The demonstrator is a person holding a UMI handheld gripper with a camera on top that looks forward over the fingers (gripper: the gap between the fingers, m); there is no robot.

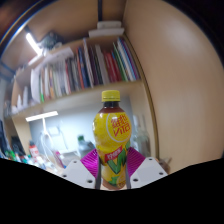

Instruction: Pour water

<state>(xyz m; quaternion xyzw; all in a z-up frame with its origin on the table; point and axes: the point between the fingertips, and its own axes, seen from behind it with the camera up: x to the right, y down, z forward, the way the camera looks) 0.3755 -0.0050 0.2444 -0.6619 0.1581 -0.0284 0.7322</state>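
Broadly, a pale cream wall [180,60] fills the room's background, and everything else can be placed against the yellow bottle [112,140] that stands in the middle of the view. Above and behind the bottle, a wooden bookshelf [85,95] runs along the wall, tilted in the wide lens, its upper shelf packed with a row of books [90,65] standing upright, spines in red, white and dark colours. Up and away from the bottle at the shelf's far end, a bright ceiling light [35,42] glows, and a second bright strip [42,117] sits on the lower shelf board beside the bottle's shoulder height. Below that board, level with the bottle's body, some small items [45,150] crowd a lower surface; they are too blurred to name.

The bottle itself is upright, with a yellow cap, a dark neck and a yellow label with red and green print. No table top is visible under it; its base is hidden behind the gripper.

The gripper [112,172] closes around the bottle's lower body: the magenta pads [92,162] press against it at either side, so the tongs are clenched on the bottle and carry it clear of any surface in view.
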